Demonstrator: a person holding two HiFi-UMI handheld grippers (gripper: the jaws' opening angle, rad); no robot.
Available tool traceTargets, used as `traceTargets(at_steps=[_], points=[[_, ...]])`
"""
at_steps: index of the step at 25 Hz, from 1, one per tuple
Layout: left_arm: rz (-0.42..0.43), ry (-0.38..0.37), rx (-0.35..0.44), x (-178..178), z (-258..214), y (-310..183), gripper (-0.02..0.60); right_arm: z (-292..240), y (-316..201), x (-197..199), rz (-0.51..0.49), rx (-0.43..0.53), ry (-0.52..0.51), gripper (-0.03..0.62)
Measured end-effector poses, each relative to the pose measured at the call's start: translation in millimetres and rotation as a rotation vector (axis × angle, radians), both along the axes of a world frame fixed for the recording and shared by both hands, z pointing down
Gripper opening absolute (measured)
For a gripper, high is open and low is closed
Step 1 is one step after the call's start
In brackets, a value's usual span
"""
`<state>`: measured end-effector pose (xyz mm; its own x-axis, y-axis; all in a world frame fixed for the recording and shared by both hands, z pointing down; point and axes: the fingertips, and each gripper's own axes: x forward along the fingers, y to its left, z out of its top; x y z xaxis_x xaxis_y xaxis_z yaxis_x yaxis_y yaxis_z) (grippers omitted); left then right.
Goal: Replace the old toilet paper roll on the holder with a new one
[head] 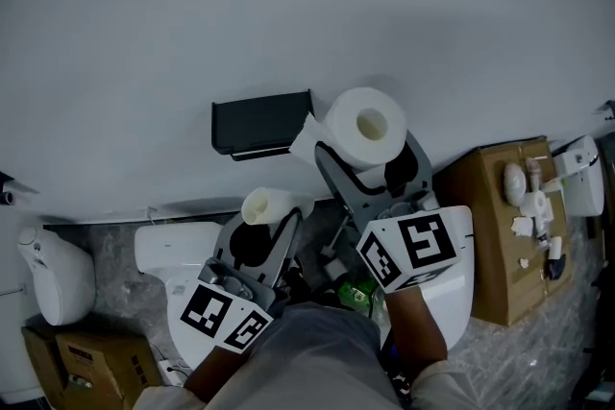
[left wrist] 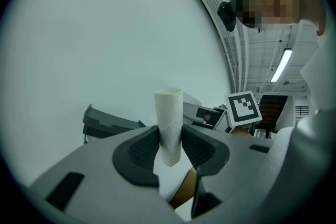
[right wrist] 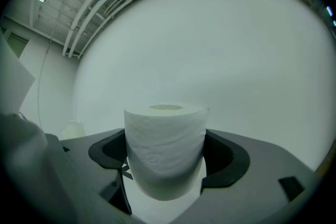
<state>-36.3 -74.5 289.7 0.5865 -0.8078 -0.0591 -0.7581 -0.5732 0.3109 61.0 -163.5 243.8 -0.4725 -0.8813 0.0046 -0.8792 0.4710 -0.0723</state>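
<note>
Full white toilet paper roll [head: 365, 126] stands upright, clamped between the jaws of the right gripper [head: 369, 155], near the pale wall [head: 192, 14] just right of the black wall-mounted holder [head: 261, 122]; below the holder, the left gripper [head: 259, 226] pinches a bare off-white cardboard tube [head: 267, 205].

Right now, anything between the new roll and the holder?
Nothing visible. The new roll in the right tool sits just right of the holder; the empty tube is lower, out of the way.

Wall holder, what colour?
Black. The holder shows best in the head view.
</note>
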Motion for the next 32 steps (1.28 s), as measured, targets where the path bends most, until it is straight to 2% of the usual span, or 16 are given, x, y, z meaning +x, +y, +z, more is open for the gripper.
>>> traceTargets(at_steps=[3,9,19,24,28,32], points=[[0.014,-0.001,0.0,-0.2,-0.7,1.0,0.127,5.0,1.7,2.1,0.013,-0.021,-0.023,0.419],[0.033,-0.009,-0.002,21.4,0.6,3.9,0.127,21.2,1.9,31.2,0.04,-0.071,-0.065,0.419],[0.041,-0.033,0.001,26.2,2.0,-3.1,0.127,58.4,-13.3,49.8,0.078,-0.182,-0.168,0.419],[0.042,-0.046,-0.005,25.5,4.9,-11.0,0.127,88.0,-26.9,56.9,0.098,-0.261,-0.266,0.419],[0.06,-0.055,-0.011,27.9,7.6,-15.0,0.127,112.8,-35.9,63.5,0.117,-0.333,-0.402,0.419],[0.068,-0.061,-0.014,28.0,8.5,-17.2,0.127,137.0,-43.2,64.0,0.132,-0.414,-0.497,0.419]])
